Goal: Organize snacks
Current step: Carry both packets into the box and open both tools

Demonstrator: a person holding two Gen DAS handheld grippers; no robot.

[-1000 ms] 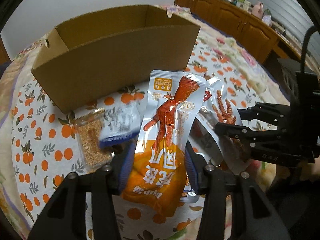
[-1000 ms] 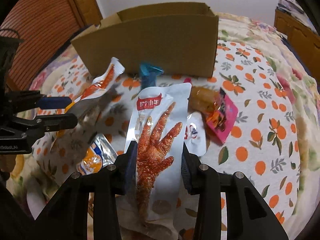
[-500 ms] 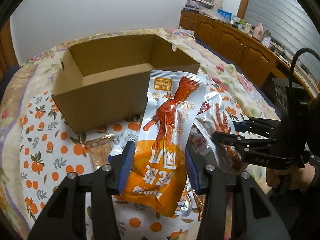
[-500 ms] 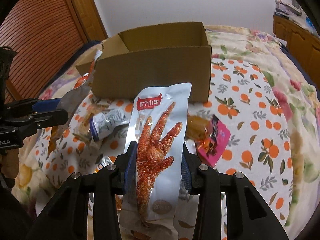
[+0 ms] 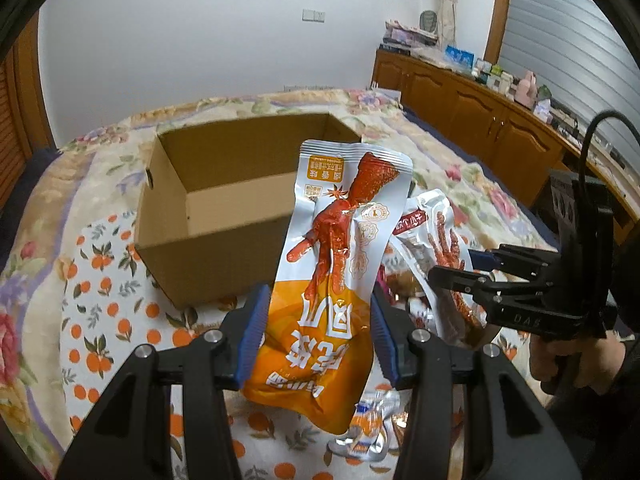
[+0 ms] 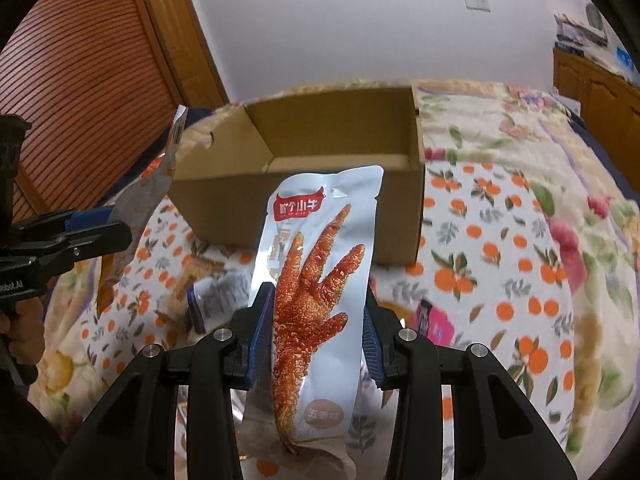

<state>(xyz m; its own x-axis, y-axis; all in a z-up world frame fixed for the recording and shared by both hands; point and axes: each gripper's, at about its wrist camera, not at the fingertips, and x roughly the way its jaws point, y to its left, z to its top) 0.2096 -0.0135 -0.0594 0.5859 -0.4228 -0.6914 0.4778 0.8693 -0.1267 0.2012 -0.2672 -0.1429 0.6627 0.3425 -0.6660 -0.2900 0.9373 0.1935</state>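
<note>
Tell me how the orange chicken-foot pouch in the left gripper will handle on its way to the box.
The orange pouch stands fairly straight above the left gripper, so probably semi-stiff. Its glossy film looks slippery. Likely light.

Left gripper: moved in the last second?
Yes. The left gripper, holding the orange packet, rose: the cardboard box now shows its inside floor.

Pink packet (image 6: 434, 322) blurred; label unreadable
</note>
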